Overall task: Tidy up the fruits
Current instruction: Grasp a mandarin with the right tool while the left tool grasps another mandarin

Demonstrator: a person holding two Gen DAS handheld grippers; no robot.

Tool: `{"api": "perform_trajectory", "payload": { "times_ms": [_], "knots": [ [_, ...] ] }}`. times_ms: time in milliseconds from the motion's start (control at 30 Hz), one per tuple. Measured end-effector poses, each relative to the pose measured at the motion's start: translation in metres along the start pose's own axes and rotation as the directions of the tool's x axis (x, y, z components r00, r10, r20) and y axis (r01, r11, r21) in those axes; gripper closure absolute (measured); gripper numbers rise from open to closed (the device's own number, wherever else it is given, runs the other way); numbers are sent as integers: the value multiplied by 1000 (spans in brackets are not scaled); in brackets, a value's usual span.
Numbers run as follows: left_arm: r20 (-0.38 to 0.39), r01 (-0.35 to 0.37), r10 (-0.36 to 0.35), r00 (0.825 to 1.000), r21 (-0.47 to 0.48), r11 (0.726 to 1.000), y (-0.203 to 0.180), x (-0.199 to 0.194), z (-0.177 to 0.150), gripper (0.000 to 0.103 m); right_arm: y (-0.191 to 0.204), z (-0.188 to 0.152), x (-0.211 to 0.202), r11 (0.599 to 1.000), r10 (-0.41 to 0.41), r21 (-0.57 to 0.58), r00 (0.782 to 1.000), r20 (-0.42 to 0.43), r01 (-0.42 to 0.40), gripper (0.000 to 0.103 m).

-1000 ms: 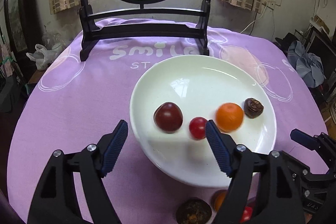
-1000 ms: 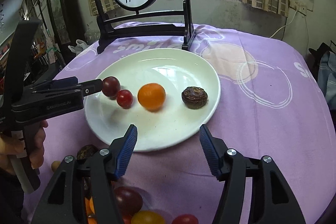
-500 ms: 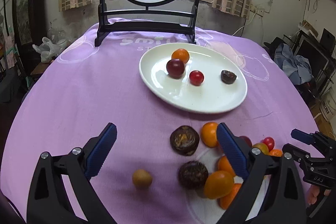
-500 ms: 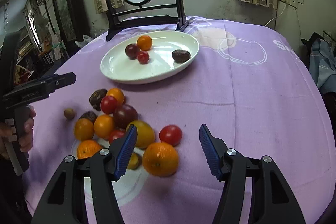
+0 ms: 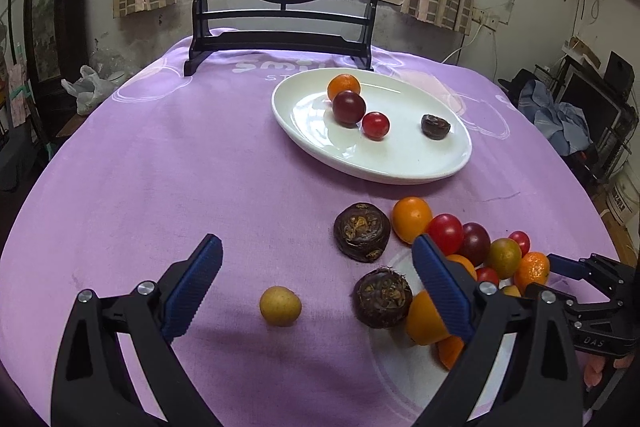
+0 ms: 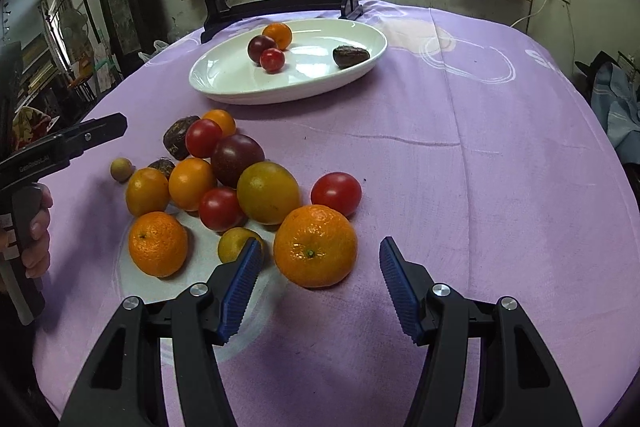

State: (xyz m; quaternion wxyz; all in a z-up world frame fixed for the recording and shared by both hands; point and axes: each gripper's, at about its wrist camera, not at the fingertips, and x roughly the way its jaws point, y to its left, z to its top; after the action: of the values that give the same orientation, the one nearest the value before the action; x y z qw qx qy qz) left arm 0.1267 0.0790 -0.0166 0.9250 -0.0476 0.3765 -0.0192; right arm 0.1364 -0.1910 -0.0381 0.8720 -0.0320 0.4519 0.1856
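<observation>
A purple tablecloth (image 5: 180, 163) covers the table; the white plate (image 6: 224, 83) on its far side holds four fruits. The loose pile of fruit (image 6: 240, 179) lies near both tongs. A big orange (image 6: 315, 245) sits just ahead of the right gripper (image 6: 320, 285), whose jaws stand partly apart and empty. The left gripper (image 5: 316, 283) gapes wide, holding nothing, with a small yellow fruit (image 5: 280, 306) ahead between its jaws. The cloth's white lettering is partly hidden and cannot be read whole.
</observation>
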Motion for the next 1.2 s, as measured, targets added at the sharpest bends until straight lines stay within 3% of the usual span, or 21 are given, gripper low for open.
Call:
{"api": "perform_trajectory", "payload": {
  "times_ms": [67,133,167,333,533,700,967,1100,1167,1200],
  "knots": [
    [-15,13,-13,1000,-11,1000,2,1,0,10,-1,0,9,1000,2,7,999,-34,-2,50],
    [-24,28,-29,999,-24,999,4,0,-1,10,0,0,12,1000,-2,6,1000,-25,2,53],
    [-25,34,-35,999,-26,999,4,0,-1,10,1,1,12,1000,-3,5,1000,-19,3,59],
    [-16,33,-33,999,-13,999,1,-3,-3,10,-1,2,9,1000,-14,16,1000,-12,14,60],
    [-31,82,-82,996,5,997,-10,-7,-9,9,-5,1,-3,1000,-15,27,999,28,15,60],
    [-75,138,-136,988,24,990,-31,-16,-21,9,-7,1,-8,1000,-19,24,999,40,18,60],
    [-194,155,-133,972,101,983,-79,-9,-52,10,-12,2,-23,999,-15,33,997,79,13,60],
    [-237,143,-108,965,135,980,-94,-2,-61,29,-10,1,-31,1000,-4,24,995,101,2,60],
    [-263,132,-93,960,136,982,-99,5,-63,47,-9,1,-34,1000,4,18,994,108,-6,60],
    [-277,120,-78,958,136,983,-101,9,-64,51,-8,0,-36,1000,8,16,994,112,-10,60]
  ]
}}
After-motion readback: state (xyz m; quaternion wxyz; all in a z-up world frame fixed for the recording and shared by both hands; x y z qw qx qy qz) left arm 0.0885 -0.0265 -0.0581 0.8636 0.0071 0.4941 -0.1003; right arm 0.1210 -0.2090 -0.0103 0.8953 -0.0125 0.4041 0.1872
